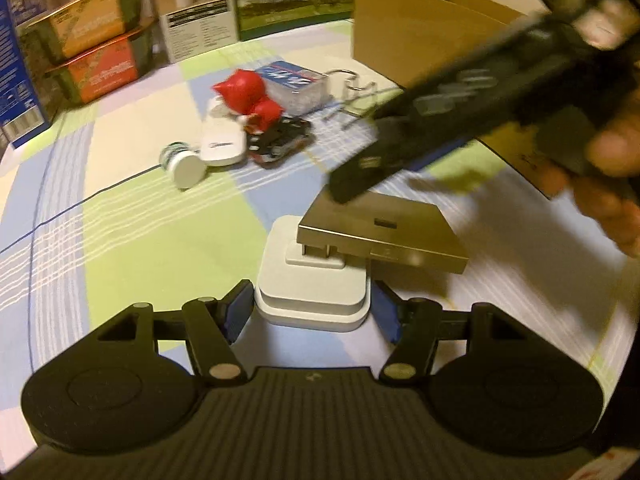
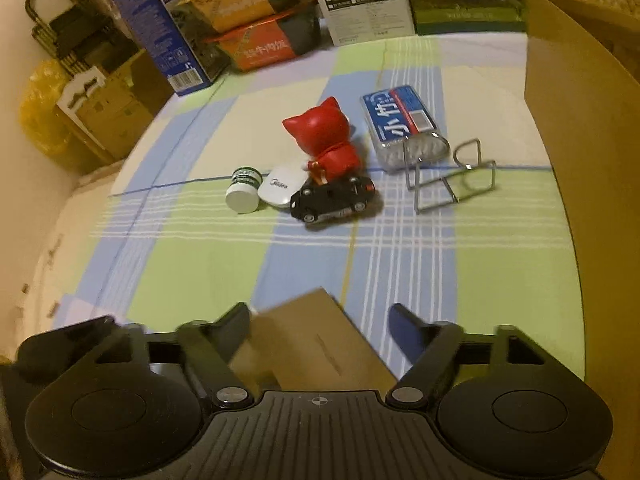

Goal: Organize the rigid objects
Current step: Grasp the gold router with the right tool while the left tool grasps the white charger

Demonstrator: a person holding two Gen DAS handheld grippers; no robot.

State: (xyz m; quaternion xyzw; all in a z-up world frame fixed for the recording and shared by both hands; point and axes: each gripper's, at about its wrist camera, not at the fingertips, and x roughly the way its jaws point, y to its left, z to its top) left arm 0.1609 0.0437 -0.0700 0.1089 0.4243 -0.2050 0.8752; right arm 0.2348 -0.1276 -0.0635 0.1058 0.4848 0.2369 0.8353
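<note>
On checked cloth (image 2: 200, 264): left tool (image 1: 312, 312) grips white box (image 1: 312, 284); right tool (image 2: 320, 332) parted, cartons (image 2: 256, 36) behind.

"Midea" on white remote (image 2: 279, 190) — "纯牛奶" on blue carton (image 2: 168, 20)

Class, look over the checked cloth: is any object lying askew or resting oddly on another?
Yes. The small white jar with the green label lies tipped on its side. The flat gold metal box sits skewed, one edge propped on the white square block between the left gripper's fingers, overhanging it.
</note>
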